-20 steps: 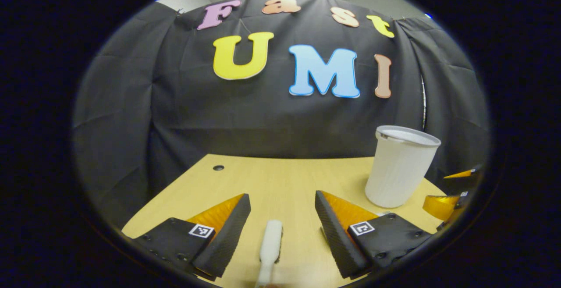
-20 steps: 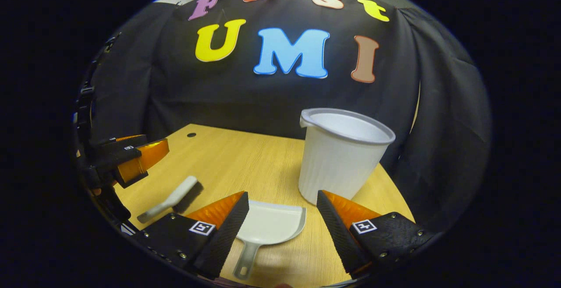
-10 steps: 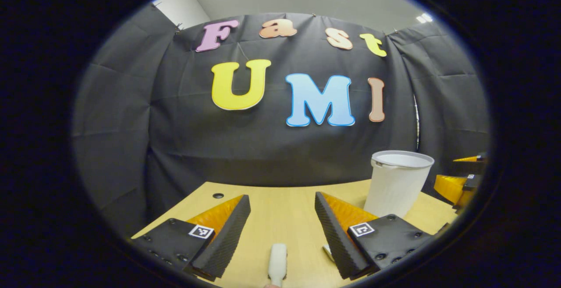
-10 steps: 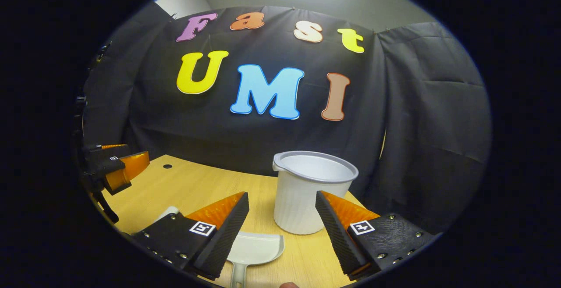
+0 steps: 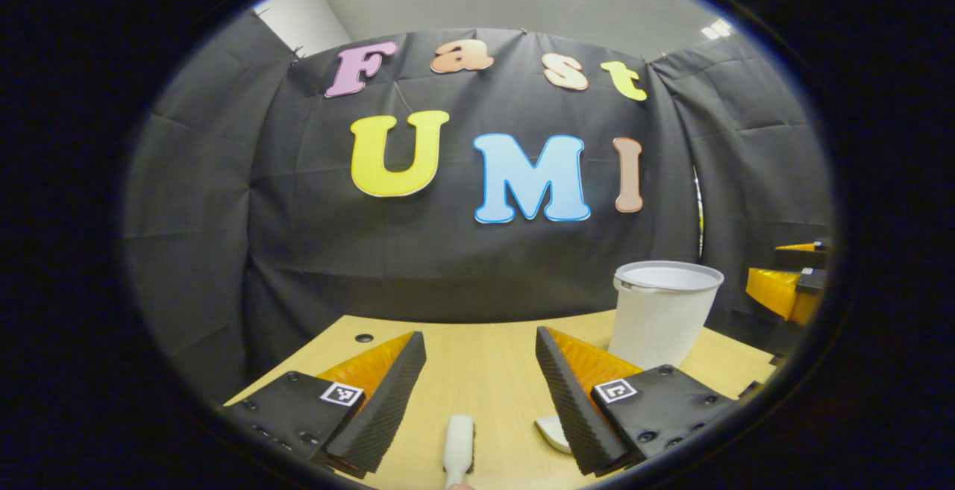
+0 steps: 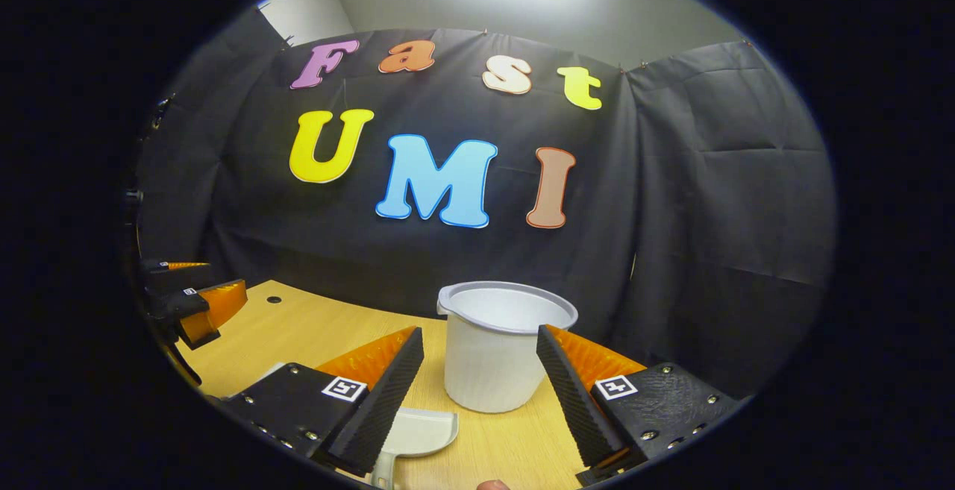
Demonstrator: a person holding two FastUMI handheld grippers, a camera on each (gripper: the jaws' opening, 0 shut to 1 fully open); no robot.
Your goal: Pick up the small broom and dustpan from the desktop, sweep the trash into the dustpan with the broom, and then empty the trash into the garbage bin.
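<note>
Wooden worktop (image 5: pixel 485 356) in a black-draped booth, left gripper (image 5: pixel 480 391) spread above the broom (image 5: pixel 459 441), right gripper (image 6: pixel 480 389) spread over the dustpan (image 6: pixel 419 434), white bin (image 6: pixel 496 348) just ahead

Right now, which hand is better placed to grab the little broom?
Left. The broom lies on the desk directly between the open left hand-held gripper fingers, while the right hand-held gripper faces the dustpan.

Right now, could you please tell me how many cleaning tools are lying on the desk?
2: the small broom lies between the left gripper's open jaws, and the dustpan lies between the right gripper's. More may sit out of frame.
</note>
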